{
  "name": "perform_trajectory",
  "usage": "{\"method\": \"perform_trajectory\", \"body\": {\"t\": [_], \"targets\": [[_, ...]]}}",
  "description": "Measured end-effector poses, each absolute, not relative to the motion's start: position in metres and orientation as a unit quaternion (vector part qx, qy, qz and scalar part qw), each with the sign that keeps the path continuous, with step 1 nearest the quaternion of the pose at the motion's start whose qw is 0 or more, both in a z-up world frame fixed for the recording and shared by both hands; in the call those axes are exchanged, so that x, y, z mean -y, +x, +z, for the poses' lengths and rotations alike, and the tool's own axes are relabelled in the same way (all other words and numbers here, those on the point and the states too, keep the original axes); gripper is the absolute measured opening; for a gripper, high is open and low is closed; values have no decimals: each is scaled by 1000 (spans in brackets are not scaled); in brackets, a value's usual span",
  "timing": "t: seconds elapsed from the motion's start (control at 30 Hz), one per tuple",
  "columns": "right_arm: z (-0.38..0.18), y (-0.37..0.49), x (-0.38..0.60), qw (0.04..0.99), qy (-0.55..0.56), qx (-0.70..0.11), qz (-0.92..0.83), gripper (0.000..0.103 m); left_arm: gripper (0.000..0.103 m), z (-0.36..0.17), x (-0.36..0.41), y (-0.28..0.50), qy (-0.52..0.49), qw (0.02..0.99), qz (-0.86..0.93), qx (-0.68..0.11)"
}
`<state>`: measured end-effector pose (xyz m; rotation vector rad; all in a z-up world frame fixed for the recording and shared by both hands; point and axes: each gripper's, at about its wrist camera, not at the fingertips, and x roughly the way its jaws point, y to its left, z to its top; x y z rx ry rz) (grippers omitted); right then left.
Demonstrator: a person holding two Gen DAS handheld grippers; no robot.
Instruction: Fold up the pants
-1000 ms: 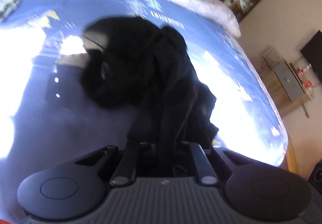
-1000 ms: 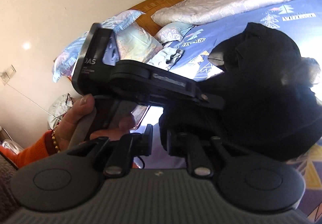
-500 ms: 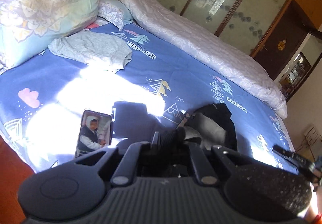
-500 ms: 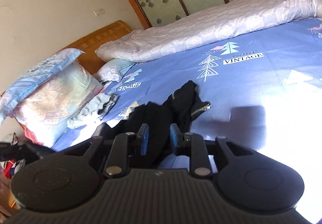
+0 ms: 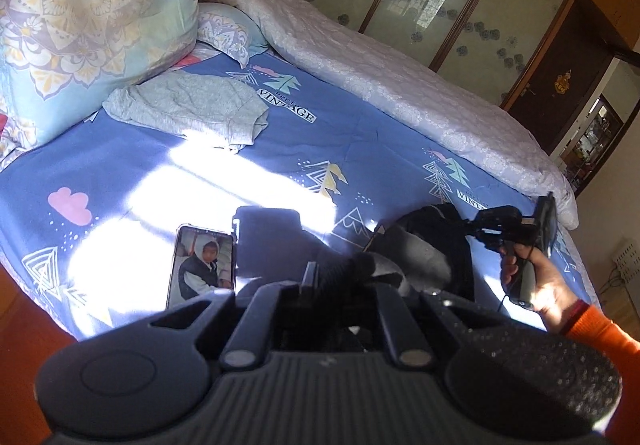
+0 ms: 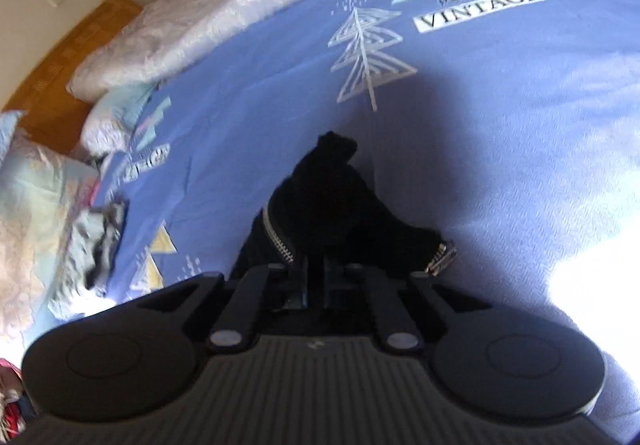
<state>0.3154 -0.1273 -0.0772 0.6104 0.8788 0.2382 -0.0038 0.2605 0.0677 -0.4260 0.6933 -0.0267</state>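
Note:
The black pants (image 5: 424, 245) lie bunched on the blue bed sheet (image 5: 360, 133), grey lining showing at the waist. My left gripper (image 5: 340, 277) is shut on a fold of the black cloth, which bulges up between its fingers. In the left wrist view a hand in an orange sleeve (image 5: 592, 329) holds my right gripper (image 5: 466, 223) at the far side of the pants. In the right wrist view my right gripper (image 6: 318, 273) has its jaws closing tight on the pants (image 6: 320, 197), next to the silver zipper (image 6: 280, 241).
A phone (image 5: 204, 269) with a lit screen lies on the sheet left of my left gripper. A grey garment (image 5: 192, 109) and pillows (image 5: 80, 29) are at the head end. A rolled white quilt (image 5: 400, 77) runs along the far side, before glass wardrobe doors (image 5: 460, 5).
Both grippers have pulled apart from the heaped pants. The left view swung toward the pillows and phone. The right gripper moved off to the right and down onto the cloth, its jaws narrowing.

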Motion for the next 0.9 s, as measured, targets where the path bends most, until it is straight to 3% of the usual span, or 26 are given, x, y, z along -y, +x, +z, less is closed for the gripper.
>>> {"method": "perform_trajectory", "body": {"t": [0.23, 0.4, 0.53, 0.7, 0.9], "targets": [[39, 231, 314, 918, 321, -231, -7, 8, 6, 90, -256, 34, -194, 934, -28, -298], [77, 117, 420, 937, 285, -167, -114, 8, 6, 94, -233, 53, -201, 934, -73, -287], [56, 46, 459, 926, 270, -185, -189, 8, 6, 88, -197, 52, -191, 925, -132, -300], [-18, -4, 473, 887, 306, -251, -238, 8, 6, 66, -152, 27, -123, 919, -151, -344], [-57, -16, 461, 870, 322, -283, -243, 8, 6, 44, -163, -5, -127, 902, -122, -394]]}}
